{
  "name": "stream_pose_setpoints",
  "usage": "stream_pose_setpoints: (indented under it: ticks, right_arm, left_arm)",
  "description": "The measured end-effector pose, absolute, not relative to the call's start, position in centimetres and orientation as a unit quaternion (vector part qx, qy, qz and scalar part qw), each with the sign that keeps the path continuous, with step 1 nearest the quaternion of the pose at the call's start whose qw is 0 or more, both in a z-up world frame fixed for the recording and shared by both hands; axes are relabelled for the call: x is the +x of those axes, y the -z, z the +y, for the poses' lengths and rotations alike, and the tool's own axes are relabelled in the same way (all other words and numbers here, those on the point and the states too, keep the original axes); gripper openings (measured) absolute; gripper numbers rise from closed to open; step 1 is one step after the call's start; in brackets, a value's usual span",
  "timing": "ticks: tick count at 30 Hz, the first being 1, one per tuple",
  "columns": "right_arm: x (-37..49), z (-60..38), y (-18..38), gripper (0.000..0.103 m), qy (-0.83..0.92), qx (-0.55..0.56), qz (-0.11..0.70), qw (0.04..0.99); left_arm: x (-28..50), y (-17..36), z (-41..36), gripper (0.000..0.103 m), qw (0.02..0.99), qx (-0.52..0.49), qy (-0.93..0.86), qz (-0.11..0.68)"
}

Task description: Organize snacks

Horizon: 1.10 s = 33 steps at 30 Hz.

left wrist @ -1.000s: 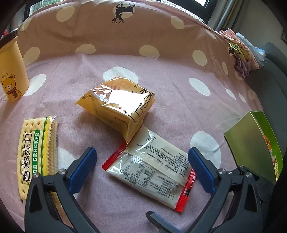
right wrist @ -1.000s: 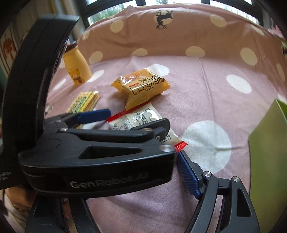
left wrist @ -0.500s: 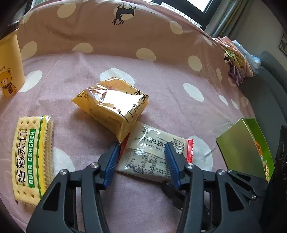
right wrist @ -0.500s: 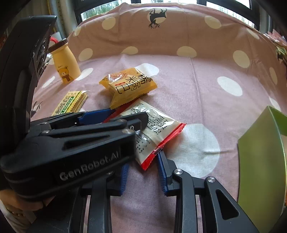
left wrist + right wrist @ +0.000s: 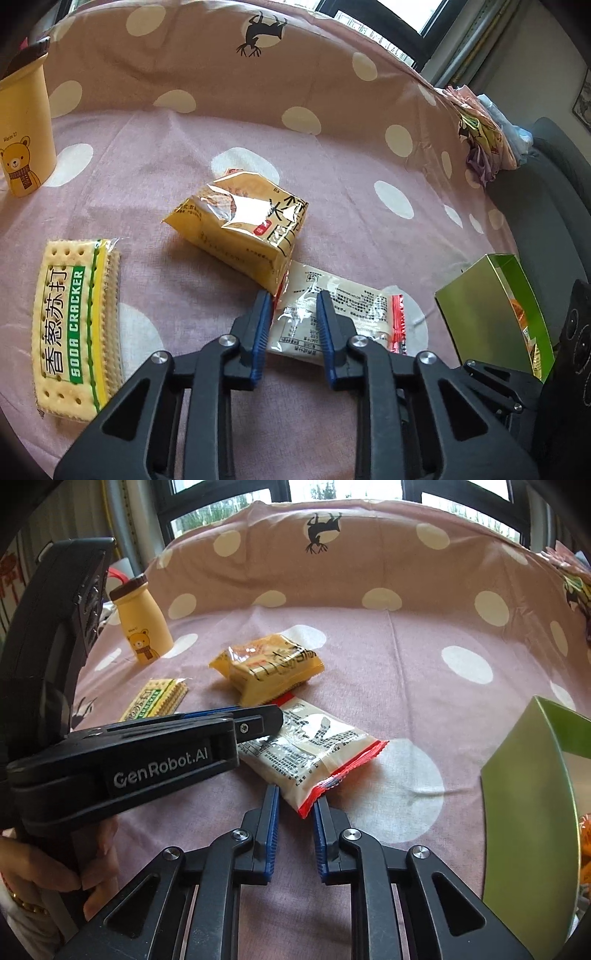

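A white snack packet [image 5: 354, 314] with red end seams lies on the pink dotted cloth [image 5: 332, 147]. My left gripper [image 5: 294, 319] is shut on the packet's left end, which crumples between the blue pads. In the right wrist view the same packet [image 5: 317, 753] has its near red corner between the tips of my right gripper [image 5: 295, 808], whose jaws are closing and touch it. The left gripper [image 5: 258, 718] reaches in from the left there, held by a person's hand [image 5: 55, 871]. An open green box [image 5: 487, 310] stands to the right.
A yellow snack bag [image 5: 240, 225] rests just behind the white packet, overlapping its edge. A soda cracker pack [image 5: 70, 321] lies at the left. A yellow bear bottle [image 5: 24, 129] stands at the far left. Crumpled wrappers [image 5: 484, 140] sit at the cloth's right edge beside a grey sofa [image 5: 546, 192].
Both grippers went from wide open to closed on the white packet. The packet's ends have bunched up between the pads, and it has shifted slightly.
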State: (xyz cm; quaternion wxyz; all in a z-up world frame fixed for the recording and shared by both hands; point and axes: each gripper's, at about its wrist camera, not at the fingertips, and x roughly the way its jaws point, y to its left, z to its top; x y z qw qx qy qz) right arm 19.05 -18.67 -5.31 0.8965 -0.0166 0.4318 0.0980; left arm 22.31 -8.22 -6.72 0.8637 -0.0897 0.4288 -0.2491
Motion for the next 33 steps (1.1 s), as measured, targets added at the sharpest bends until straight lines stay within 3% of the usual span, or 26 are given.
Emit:
stream_pose_setpoints:
  ticks: [2,7,9,10,11,15,21,24,27,29,33]
  right_arm:
    - [18.7,-18.9,4.9,0.010,-0.097,-0.011,0.425,0.900]
    - [18.6,-18.6,5.0,0.009,-0.099,-0.019,0.439,0.893]
    - [18.6,-18.6,5.2,0.009,-0.099,-0.016,0.438,0.893]
    - [18.6,-18.8,5.4,0.009,-0.100,-0.010,0.442,0.892]
    - [18.6,-19.0,5.6,0.009,-0.099,-0.004,0.443,0.891]
    - [18.9,-20.4,5.9,0.009,-0.098,0.047,0.447,0.888]
    - [19.4,-21.5,5.7,0.012,-0.071,0.073,0.456,0.884]
    - [19.5,-21.5,5.5,0.025,-0.067,0.072,0.465,0.880]
    - [19.5,-21.8,5.2,0.062,-0.054,0.066,0.465,0.881]
    - [19.5,-22.3,5.0,0.072,-0.046,0.083,0.467,0.879]
    - [20.3,-22.3,4.7,0.073,-0.046,0.106,0.489,0.865]
  left_arm:
    - [22.2,6.5,-8.3,0.008,0.859,-0.093,0.263,0.430]
    - [21.3,6.3,-9.8,0.012,0.860,-0.055,0.272,0.429]
    - [21.7,6.9,-9.4,0.023,0.855,-0.076,0.261,0.441]
    - [22.1,7.2,-9.0,0.038,0.850,-0.091,0.258,0.450]
    - [22.5,7.5,-8.5,0.060,0.845,-0.106,0.255,0.458]
    - [22.8,7.5,-7.7,0.070,0.828,-0.155,0.269,0.467]
    - [21.7,7.2,-11.0,0.088,0.849,-0.048,0.270,0.452]
    - [21.5,7.4,-12.1,0.093,0.854,-0.012,0.261,0.450]
    - [22.0,7.5,-11.5,0.095,0.849,-0.040,0.267,0.454]
    - [22.5,7.6,-10.8,0.098,0.842,-0.072,0.277,0.457]
    - [23.1,7.6,-9.7,0.099,0.833,-0.114,0.279,0.464]
